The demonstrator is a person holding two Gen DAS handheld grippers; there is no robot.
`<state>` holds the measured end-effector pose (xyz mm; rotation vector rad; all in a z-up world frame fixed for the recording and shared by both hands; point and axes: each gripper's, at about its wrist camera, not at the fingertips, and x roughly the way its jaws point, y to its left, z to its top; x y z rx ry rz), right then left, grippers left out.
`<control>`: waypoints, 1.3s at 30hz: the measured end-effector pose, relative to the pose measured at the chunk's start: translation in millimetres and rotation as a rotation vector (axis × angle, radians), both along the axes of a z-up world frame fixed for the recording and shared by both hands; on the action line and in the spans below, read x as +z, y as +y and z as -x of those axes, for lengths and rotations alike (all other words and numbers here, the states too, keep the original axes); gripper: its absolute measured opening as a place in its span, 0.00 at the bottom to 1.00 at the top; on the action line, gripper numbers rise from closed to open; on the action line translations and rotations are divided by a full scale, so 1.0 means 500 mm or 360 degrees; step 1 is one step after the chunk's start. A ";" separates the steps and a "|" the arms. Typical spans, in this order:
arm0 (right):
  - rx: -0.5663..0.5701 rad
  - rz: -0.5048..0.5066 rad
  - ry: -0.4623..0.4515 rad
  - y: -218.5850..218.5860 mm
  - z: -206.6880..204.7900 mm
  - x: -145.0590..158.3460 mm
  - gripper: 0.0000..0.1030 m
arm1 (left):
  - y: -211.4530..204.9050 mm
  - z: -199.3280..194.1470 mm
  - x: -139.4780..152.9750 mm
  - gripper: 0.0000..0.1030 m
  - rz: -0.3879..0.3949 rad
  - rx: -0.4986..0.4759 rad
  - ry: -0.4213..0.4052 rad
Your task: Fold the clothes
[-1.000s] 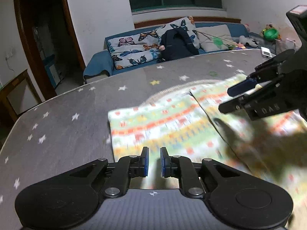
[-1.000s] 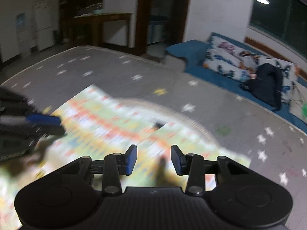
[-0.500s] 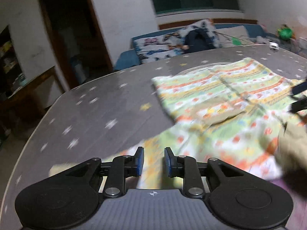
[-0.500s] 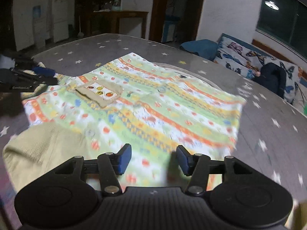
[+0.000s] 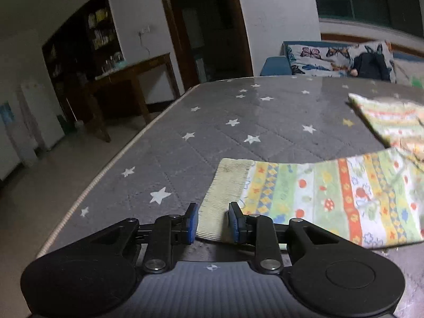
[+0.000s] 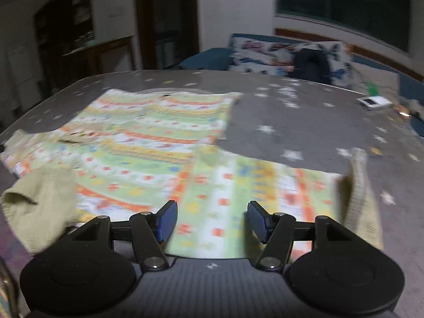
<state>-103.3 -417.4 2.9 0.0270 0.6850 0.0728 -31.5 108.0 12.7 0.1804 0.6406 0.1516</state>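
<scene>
Left hand-held gripper (image 5: 211,223) has its jaws apart around the cuff (image 5: 225,198) of the left sleeve; the shirt (image 6: 159,135) lies flat on the star-print mattress (image 5: 238,122). Right hand-held gripper (image 6: 212,221) hovers wide open over the other sleeve (image 6: 251,193). I'd pinch both cuffs squarely, then fold inward evenly.

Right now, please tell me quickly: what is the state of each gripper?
Left gripper: open, its fingers either side of the sleeve cuff, not closed on it.
Right gripper: open wide above the patterned shirt, holding nothing.
</scene>
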 end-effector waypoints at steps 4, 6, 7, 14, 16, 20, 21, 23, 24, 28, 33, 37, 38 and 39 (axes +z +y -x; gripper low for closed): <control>-0.0202 0.0013 -0.0005 -0.064 0.021 -0.007 0.58 | -0.012 -0.012 -0.003 0.31 -0.0142 -0.0007 0.0000; -0.0300 0.0025 -0.0001 -0.095 0.031 -0.012 0.58 | -0.025 -0.013 -0.012 0.32 -0.0277 -0.0011 -0.0016; -0.0338 0.0029 -0.0001 -0.109 0.035 -0.015 0.58 | -0.031 -0.015 -0.016 0.32 -0.0324 -0.0011 -0.0022; -0.0569 -0.0012 -0.0011 -0.184 0.068 -0.014 0.58 | -0.032 -0.021 -0.024 0.32 -0.0327 -0.0003 -0.0023; -0.0579 -0.0003 -0.0036 -0.181 0.076 -0.006 0.58 | -0.031 -0.023 -0.017 0.32 -0.0290 0.0019 -0.0006; -0.0459 -0.0029 -0.0101 -0.138 0.077 0.022 0.58 | -0.068 -0.006 0.014 0.31 -0.0230 -0.0034 -0.0068; -0.0409 -0.0037 -0.0109 -0.121 0.073 0.028 0.58 | -0.085 0.004 0.025 0.31 -0.0191 -0.0079 -0.0090; -0.0255 -0.0059 -0.0110 -0.071 0.060 0.041 0.58 | -0.132 0.027 0.045 0.31 -0.0118 -0.0222 -0.0106; -0.0169 -0.0068 -0.0110 -0.044 0.053 0.047 0.58 | -0.164 0.040 0.055 0.31 -0.0098 -0.0313 -0.0121; 0.0142 -0.0099 -0.0107 0.058 0.030 0.062 0.58 | -0.272 0.082 0.083 0.32 -0.0056 -0.0621 -0.0176; 0.0444 -0.0056 -0.0134 0.192 0.000 0.079 0.58 | -0.369 0.112 0.086 0.32 0.0026 -0.0929 -0.0152; 0.0613 0.0042 -0.0135 0.272 -0.009 0.076 0.58 | -0.424 0.148 0.053 0.32 -0.0092 -0.1129 -0.0125; 0.0649 0.0070 -0.0129 0.289 -0.008 0.072 0.58 | -0.432 0.158 0.045 0.32 -0.0111 -0.1187 -0.0106; 0.0680 0.0095 -0.0119 0.303 -0.006 0.066 0.59 | -0.435 0.164 0.038 0.32 -0.0137 -0.1223 -0.0093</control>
